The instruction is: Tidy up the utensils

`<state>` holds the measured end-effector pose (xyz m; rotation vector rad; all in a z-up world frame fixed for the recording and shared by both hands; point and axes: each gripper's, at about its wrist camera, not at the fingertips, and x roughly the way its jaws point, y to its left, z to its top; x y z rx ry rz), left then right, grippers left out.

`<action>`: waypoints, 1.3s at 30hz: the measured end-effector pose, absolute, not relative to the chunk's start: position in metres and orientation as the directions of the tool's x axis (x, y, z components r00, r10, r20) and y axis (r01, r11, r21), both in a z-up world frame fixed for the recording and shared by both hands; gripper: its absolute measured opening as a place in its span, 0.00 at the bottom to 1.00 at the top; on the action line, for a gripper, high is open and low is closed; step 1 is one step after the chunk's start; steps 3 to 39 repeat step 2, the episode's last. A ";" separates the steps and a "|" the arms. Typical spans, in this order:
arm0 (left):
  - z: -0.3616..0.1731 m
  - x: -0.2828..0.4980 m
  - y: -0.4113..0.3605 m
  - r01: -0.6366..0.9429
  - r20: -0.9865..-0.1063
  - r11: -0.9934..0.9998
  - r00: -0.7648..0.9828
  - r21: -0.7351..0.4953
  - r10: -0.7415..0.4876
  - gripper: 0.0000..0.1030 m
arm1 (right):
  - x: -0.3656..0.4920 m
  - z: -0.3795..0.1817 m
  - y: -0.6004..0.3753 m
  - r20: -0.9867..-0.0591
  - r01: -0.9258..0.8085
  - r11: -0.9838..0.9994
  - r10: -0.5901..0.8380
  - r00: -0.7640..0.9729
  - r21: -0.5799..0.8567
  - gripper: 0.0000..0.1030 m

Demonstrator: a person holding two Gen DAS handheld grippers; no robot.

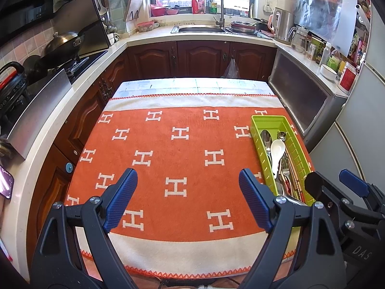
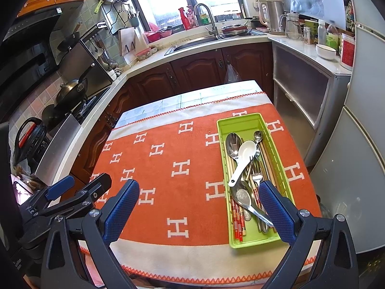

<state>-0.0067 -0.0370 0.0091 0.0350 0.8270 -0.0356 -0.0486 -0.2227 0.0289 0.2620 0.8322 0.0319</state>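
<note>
Item: green tray (image 2: 240, 120), lying at the right side of the tabletop (image 2: 168, 144) on an orange patterned cloth. Contents: utensils piled together: a white ceramic spoon (image 2: 243, 159), metal spoons, a fork (image 2: 256, 177), red-ended chopsticks (image 2: 237, 216). Everything is sitting inside the tray (nothing loose on the cloth), so gathering looks done; sorting by kind appears outstanding.

Left hand-held gripper (image 1: 187, 197): hovering with jaws spread wide, empty, over bare cloth. Right hand-held gripper (image 2: 199, 209): likewise spread, empty, near the tray's near end.

The right view is showing the tray's whole interior; the left view is cutting off its near end.
</note>
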 end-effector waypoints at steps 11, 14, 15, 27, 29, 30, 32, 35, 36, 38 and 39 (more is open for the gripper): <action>0.009 -0.007 -0.037 0.046 -0.737 0.999 0.675 0.016 -0.019 0.82 | -0.049 0.029 -0.223 -0.727 0.075 0.968 0.129 0.674 0.241 0.98; 0.009 -0.007 -0.037 0.046 -0.737 0.999 0.675 0.016 -0.019 0.82 | -0.049 0.029 -0.223 -0.727 0.075 0.968 0.129 0.674 0.241 0.98; 0.009 -0.007 -0.037 0.046 -0.737 0.999 0.675 0.016 -0.019 0.82 | -0.049 0.029 -0.223 -0.727 0.075 0.968 0.129 0.674 0.241 0.98; 0.009 -0.007 -0.037 0.046 -0.737 0.999 0.675 0.016 -0.019 0.82 | -0.049 0.029 -0.223 -0.727 0.075 0.968 0.129 0.674 0.241 0.98; 0.009 -0.007 -0.037 0.046 -0.737 0.999 0.675 0.016 -0.019 0.82 | -0.049 0.029 -0.223 -0.727 0.075 0.968 0.129 0.674 0.241 0.98; 0.009 -0.007 -0.037 0.046 -0.737 0.999 0.675 0.016 -0.019 0.82 | -0.049 0.029 -0.223 -0.727 0.075 0.968 0.129 0.674 0.241 0.98; 0.009 -0.007 -0.037 0.046 -0.737 0.999 0.675 0.016 -0.019 0.82 | -0.049 0.029 -0.223 -0.727 0.075 0.968 0.129 0.674 0.241 0.98; 0.009 -0.007 -0.037 0.046 -0.737 0.999 0.675 0.016 -0.019 0.82 | -0.049 0.029 -0.223 -0.727 0.075 0.968 0.129 0.674 0.241 0.98; 0.009 -0.007 -0.037 0.046 -0.737 0.999 0.675 0.016 -0.019 0.82 | -0.049 0.029 -0.223 -0.727 0.075 0.968 0.129 0.674 0.241 0.98; 0.009 -0.007 -0.037 0.046 -0.737 0.999 0.675 0.016 -0.019 0.82 | -0.049 0.029 -0.223 -0.727 0.075 0.968 0.129 0.674 0.241 0.98; 0.009 -0.007 -0.037 0.046 -0.737 0.999 0.675 0.016 -0.019 0.82 | -0.049 0.029 -0.223 -0.727 0.075 0.968 0.129 0.674 0.241 0.98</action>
